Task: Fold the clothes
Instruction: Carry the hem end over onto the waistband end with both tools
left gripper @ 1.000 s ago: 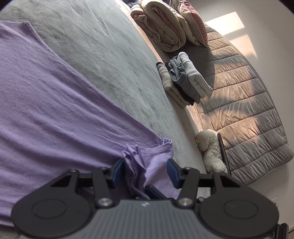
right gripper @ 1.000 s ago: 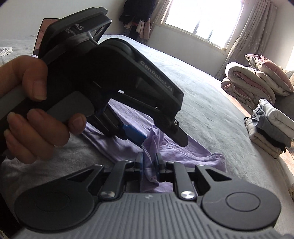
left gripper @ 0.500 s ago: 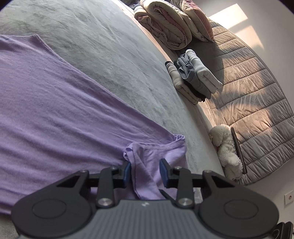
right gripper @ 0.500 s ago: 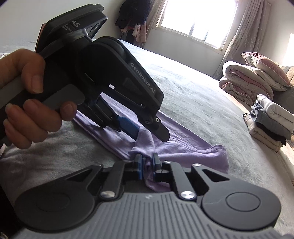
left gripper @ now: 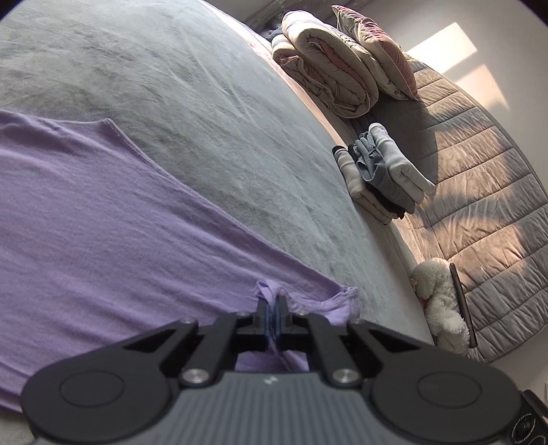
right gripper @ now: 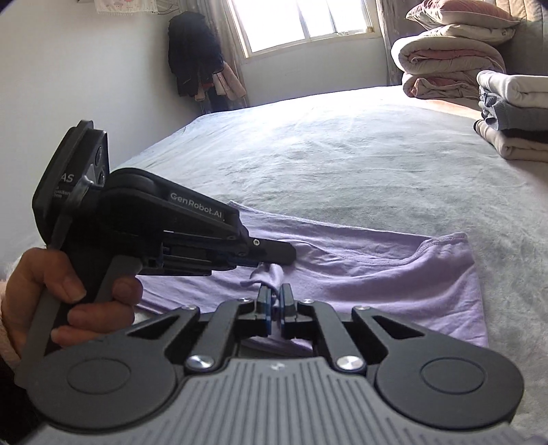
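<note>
1. Since a second ago the left tool (left gripper: 273, 309) has gone from wide apart to pinched tight on a raised fold of the purple shirt (left gripper: 102, 219); the right tool (right gripper: 275, 301) was already nearly closed and now clamps a bunched bit of the same shirt just beside it; both have lifted a little.
2. The shirt lies spread flat on the grey bed (left gripper: 178, 89), its hem corner near the bed's edge.
3. A stack of folded clothes (left gripper: 380, 174) sits well apart; rolled quilts (left gripper: 328, 72) and a pillow (left gripper: 376, 44) lie beyond; a white plush toy (left gripper: 441, 304) rests by the quilted mat (left gripper: 496, 205).
4. In the right view a hand (right gripper: 65, 301) and the left tool's body hide the shirt's left part; dark clothes (right gripper: 195, 54) hang by the window (right gripper: 301, 20), details unclear.
</note>
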The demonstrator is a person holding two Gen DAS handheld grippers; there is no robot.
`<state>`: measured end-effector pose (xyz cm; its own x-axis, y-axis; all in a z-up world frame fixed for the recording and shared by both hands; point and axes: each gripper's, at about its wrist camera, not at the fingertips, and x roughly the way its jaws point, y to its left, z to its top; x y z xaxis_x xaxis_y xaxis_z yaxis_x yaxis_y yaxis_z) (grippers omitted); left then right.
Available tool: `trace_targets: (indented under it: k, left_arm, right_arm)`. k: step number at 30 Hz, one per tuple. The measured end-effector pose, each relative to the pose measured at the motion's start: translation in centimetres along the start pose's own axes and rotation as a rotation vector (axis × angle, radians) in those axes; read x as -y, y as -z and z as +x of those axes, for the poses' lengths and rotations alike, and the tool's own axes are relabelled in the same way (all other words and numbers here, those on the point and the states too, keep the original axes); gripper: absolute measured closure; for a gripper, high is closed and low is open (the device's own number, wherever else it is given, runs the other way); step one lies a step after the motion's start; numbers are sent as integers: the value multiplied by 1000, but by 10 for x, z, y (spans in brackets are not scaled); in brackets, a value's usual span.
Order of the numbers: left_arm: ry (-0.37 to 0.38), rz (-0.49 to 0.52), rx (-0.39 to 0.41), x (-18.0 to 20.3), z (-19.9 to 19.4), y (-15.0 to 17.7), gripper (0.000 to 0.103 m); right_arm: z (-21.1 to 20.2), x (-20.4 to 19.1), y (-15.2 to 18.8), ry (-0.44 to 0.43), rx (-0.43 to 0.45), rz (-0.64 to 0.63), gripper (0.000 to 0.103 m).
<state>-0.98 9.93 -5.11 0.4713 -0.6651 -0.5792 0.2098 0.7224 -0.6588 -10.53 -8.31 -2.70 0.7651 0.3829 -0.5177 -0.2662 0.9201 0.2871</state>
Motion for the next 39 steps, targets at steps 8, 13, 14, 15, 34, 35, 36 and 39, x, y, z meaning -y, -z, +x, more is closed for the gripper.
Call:
trace_targets:
  k: [8,13,14,15,34,35,36,39]
  left_arm:
    - [-67,27,74,-27,-39,-22,101]
    - [-97,16,129,-50,-64,-37,101]
    - [-105,16,136,-55,-68,-39,101]
    - [-114,15,144,-59,-72,-41,101]
    - [-336,79,226,-111,-142,-79,101]
    - [-339,72,232,-117,-145,-79,101]
    - [-342,66,238,-123,-148,-78,101]
    - [-356,43,259,-140,-159,-79,101]
  right_arm:
    - [29,-30,-9,-95,4,114,98]
    - [52,-52,-18,-164,-3,154,98]
    - [55,-58,-18,-173,-3,156,97]
    - [60,-62,-19,-183,-4,160,97]
    - [118,-137,-37,-376,-52,268,96]
    - [121,-141,-37,-382,-58,267,96]
    - [124,-145,-37,-387,-64,266,96]
    - [133,-154,-36,-403,-81,277,96]
